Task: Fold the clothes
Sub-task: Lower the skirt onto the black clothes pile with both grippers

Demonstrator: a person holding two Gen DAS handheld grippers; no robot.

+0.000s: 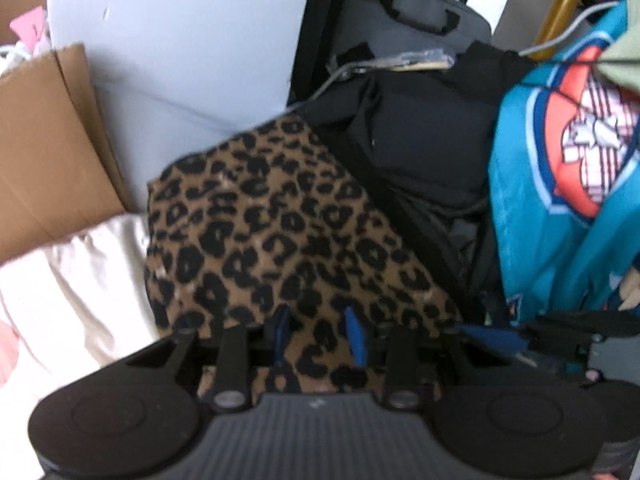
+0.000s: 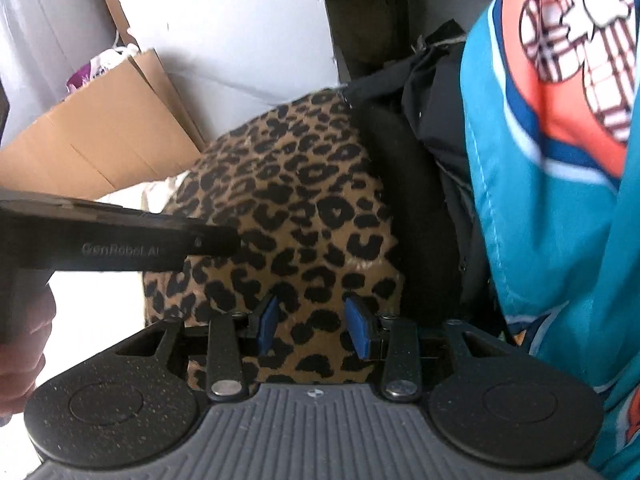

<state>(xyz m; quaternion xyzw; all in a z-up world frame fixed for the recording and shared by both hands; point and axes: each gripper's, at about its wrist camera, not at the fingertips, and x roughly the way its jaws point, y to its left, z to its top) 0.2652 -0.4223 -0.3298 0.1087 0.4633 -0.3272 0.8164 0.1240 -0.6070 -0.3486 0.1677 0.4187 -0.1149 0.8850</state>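
A leopard-print garment [image 1: 272, 224] lies bunched in front of both grippers; it also shows in the right wrist view [image 2: 304, 208]. My left gripper [image 1: 320, 338] has its blue pads apart, with the leopard fabric running between and under them. My right gripper [image 2: 314, 326] also has its blue pads apart over the same fabric. The left gripper's black body [image 2: 100, 240] crosses the right wrist view at left, its tip touching the garment. Whether either gripper pinches the cloth is not clear.
A teal garment with an orange and white print [image 1: 560, 184] hangs at right, also in the right wrist view [image 2: 552, 160]. Black clothes and a bag [image 1: 432, 128] sit behind. A cardboard box [image 1: 44, 152] and cream cloth [image 1: 80, 280] lie at left.
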